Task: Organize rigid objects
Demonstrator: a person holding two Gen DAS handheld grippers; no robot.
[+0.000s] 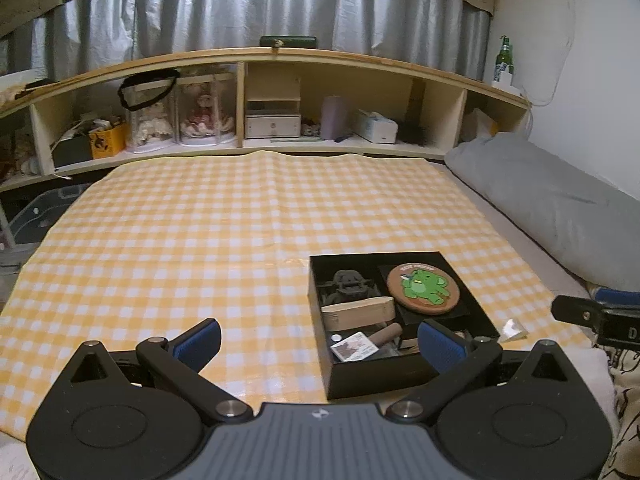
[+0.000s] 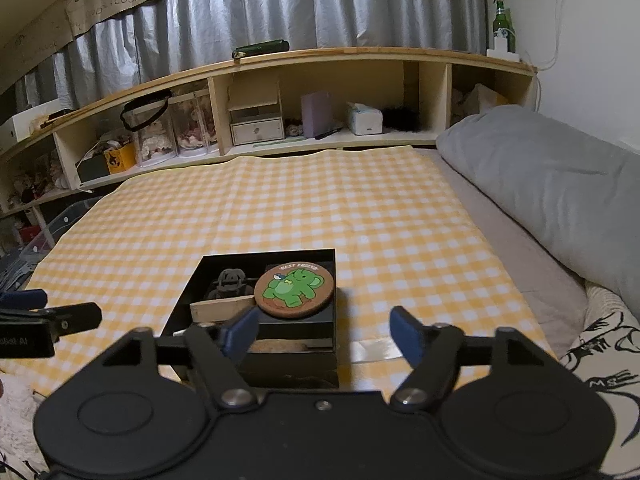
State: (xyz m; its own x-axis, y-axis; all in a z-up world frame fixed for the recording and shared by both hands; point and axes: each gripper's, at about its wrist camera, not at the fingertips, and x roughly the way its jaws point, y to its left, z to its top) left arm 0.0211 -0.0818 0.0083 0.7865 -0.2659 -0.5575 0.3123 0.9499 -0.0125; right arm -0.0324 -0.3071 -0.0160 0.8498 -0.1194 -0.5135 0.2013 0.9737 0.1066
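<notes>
1. right now i see the black box (image 1: 374, 374) sitting on the yellow checked cloth (image 1: 200, 240) spread over the bed.
2. inside the box, the round cork coaster (image 2: 294, 290) with a green elephant rests on a black block at the box's right side.
3. left of the coaster in the box lie a dark toy figure (image 1: 349, 286), a wooden piece (image 1: 358, 312) and a small card (image 1: 354, 346).
4. my left gripper (image 1: 320, 346) stands wide open, empty, just short of the box's near left corner.
5. my right gripper (image 2: 323, 336) is spread open with nothing held, hovering at the box's near edge.
6. a grey pillow (image 2: 552, 184) lies well right of the box.
</notes>
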